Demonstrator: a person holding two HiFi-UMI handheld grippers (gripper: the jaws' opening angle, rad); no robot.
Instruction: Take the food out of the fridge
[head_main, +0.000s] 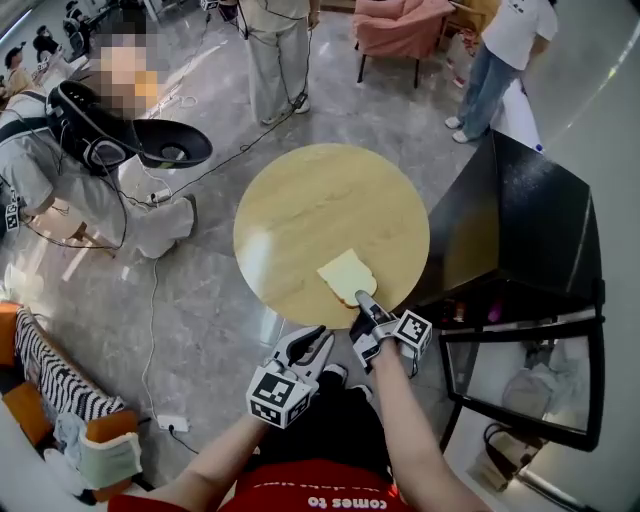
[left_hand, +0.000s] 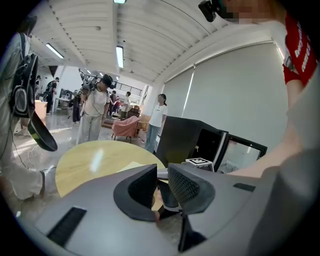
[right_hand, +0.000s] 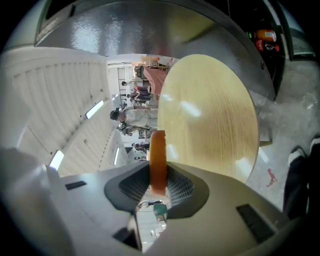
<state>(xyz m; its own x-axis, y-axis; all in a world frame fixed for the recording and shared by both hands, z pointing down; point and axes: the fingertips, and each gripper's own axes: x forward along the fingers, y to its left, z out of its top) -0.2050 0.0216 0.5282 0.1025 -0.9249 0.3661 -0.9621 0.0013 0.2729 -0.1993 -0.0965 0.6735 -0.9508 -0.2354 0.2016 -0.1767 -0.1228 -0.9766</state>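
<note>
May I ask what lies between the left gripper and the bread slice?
In the head view, only floor and the table's rim lie between the left gripper and bread slice, which the right gripper holds.

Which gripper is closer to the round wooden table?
Right. The right gripper is over the near edge of the round wooden table, gripping a pale bread slice; the left gripper hangs short of it, empty.

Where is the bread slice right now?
In the head view the pale yellow bread slice is clamped in the right claw at the near edge of the round wooden table, just left of the open black fridge.
</note>
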